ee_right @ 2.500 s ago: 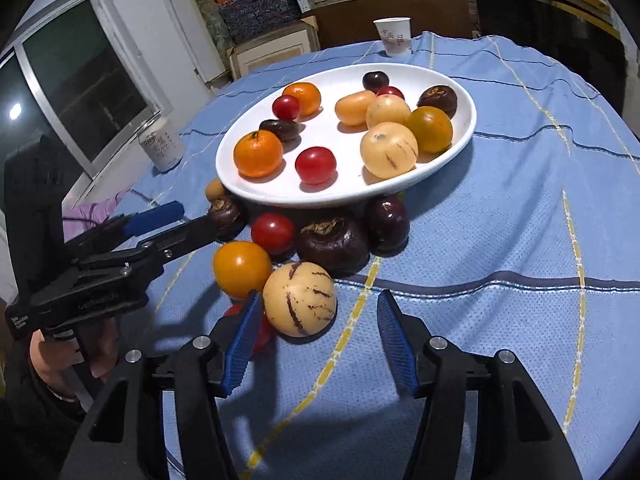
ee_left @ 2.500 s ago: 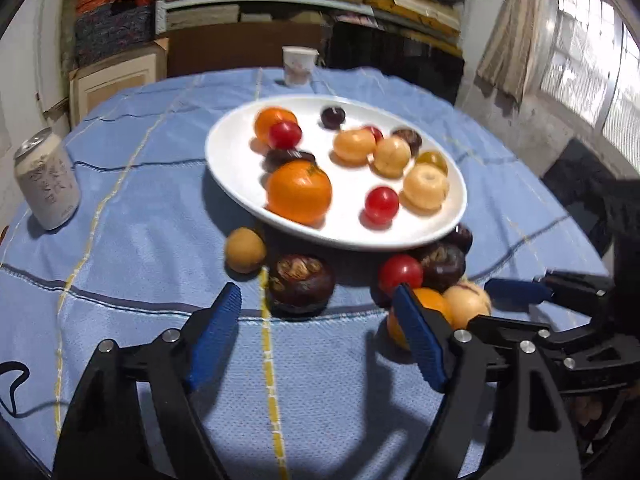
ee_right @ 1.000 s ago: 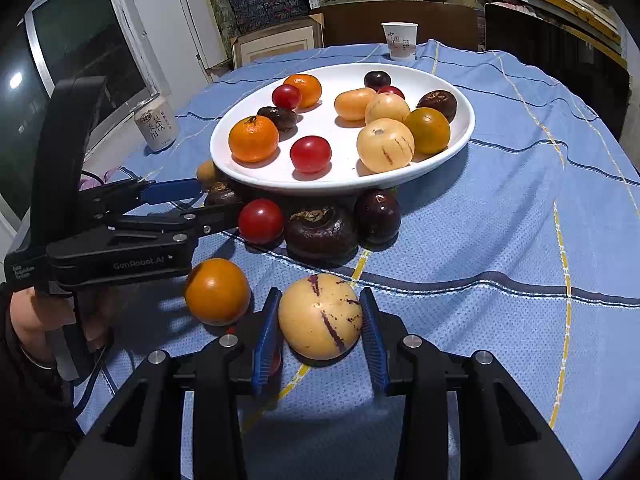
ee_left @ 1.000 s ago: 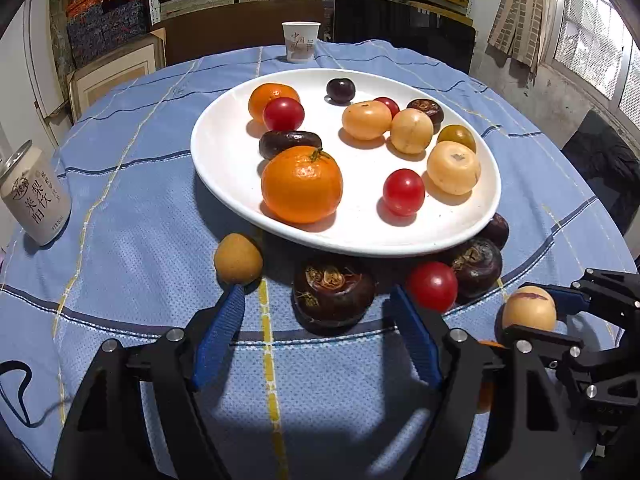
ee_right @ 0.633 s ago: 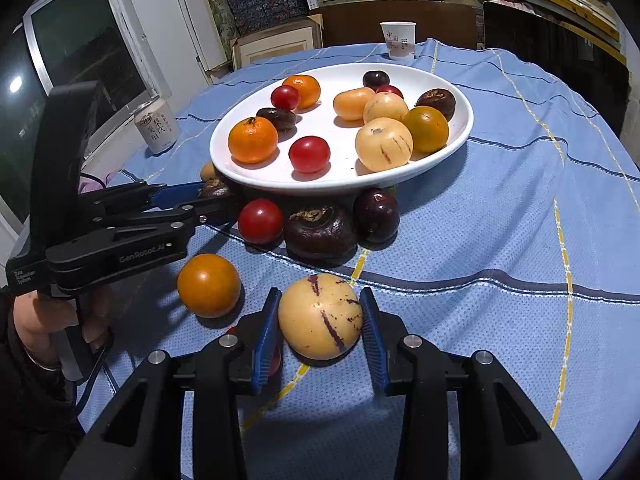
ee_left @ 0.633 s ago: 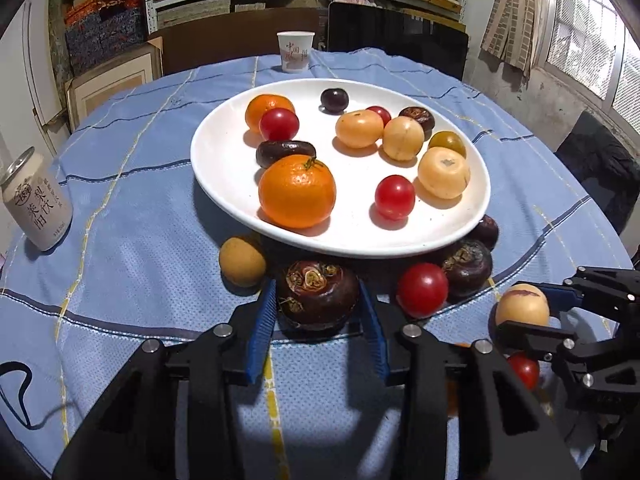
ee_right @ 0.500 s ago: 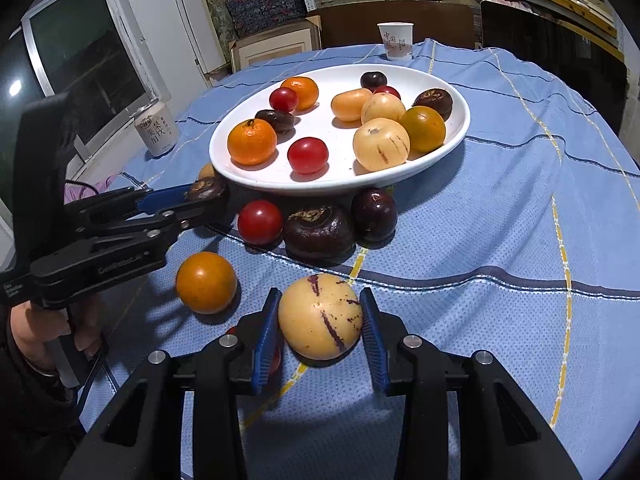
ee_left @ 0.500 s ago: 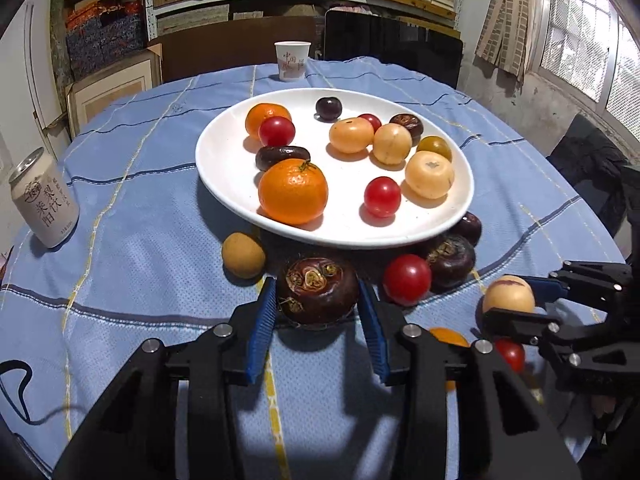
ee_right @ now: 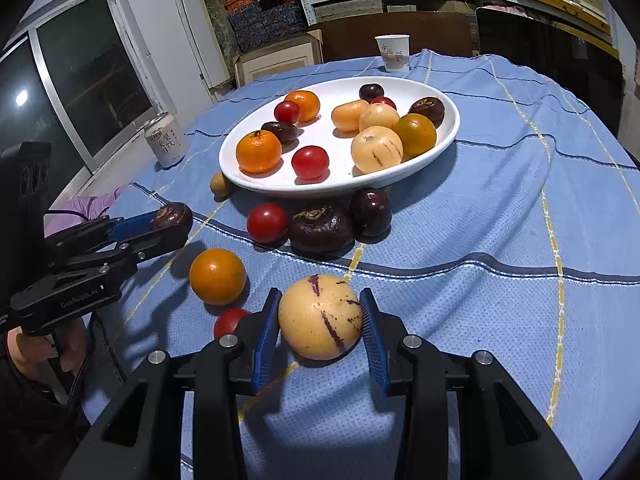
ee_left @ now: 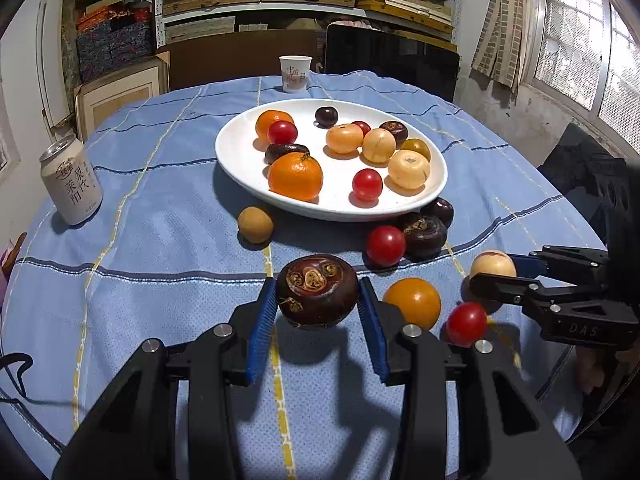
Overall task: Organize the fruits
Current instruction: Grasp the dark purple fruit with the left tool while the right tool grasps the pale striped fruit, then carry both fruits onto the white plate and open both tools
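Note:
My left gripper [ee_left: 318, 308] is shut on a dark brown mangosteen-like fruit [ee_left: 317, 290], held off the blue cloth near the table's front. My right gripper [ee_right: 320, 330] is shut on a pale yellow fruit with purple streaks [ee_right: 320, 316], also raised. The white plate [ee_left: 240, 148] behind holds several fruits, among them an orange [ee_left: 295, 176] and red tomatoes. Loose on the cloth lie an orange-yellow tomato [ee_right: 217, 276], a red tomato [ee_right: 267, 222], a dark brown fruit [ee_right: 322, 227], a dark plum [ee_right: 371, 212], a small red tomato [ee_left: 466, 323] and a small tan fruit [ee_left: 255, 225].
A drink can [ee_left: 72, 182] stands at the left of the table. A paper cup [ee_left: 295, 73] stands at the far edge behind the plate. Shelves with boxes and a dark chair back lie beyond. A person's hand [ee_right: 28, 348] grips the left tool.
The left gripper closed on the dark brown fruit in front of the plate, lifted it and drew it back toward the near edge. The right gripper kept its hold on the pale fruit, almost still.

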### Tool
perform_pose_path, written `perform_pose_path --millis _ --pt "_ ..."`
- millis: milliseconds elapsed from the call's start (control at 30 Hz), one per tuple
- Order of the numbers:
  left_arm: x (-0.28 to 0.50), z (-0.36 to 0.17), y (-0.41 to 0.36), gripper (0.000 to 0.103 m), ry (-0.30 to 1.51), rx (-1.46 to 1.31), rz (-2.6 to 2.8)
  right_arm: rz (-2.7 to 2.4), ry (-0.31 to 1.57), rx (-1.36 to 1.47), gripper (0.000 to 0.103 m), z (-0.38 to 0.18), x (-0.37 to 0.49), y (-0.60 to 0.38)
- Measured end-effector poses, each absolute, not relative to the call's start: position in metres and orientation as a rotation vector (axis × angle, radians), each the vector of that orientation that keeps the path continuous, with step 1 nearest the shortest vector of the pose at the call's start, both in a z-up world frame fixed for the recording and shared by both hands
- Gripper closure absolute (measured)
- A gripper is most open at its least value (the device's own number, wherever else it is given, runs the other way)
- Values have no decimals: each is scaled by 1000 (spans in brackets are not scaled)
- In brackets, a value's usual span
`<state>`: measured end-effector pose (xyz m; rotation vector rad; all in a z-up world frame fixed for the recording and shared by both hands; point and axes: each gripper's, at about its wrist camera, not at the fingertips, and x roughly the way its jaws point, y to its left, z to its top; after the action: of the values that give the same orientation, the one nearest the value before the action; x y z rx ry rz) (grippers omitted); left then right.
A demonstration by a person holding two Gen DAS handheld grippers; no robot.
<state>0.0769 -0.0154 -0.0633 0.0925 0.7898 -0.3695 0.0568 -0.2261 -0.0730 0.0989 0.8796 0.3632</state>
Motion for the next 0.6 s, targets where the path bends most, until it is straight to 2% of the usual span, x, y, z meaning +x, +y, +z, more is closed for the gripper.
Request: perform_pose_path --millis 367,600 --pt "68 -60 -12 63 777 87 -363 340 863 114 63 -71 46 -235" --pt "78 -28 -12 63 711 83 -378 333 790 71 63 -37 56 -238"
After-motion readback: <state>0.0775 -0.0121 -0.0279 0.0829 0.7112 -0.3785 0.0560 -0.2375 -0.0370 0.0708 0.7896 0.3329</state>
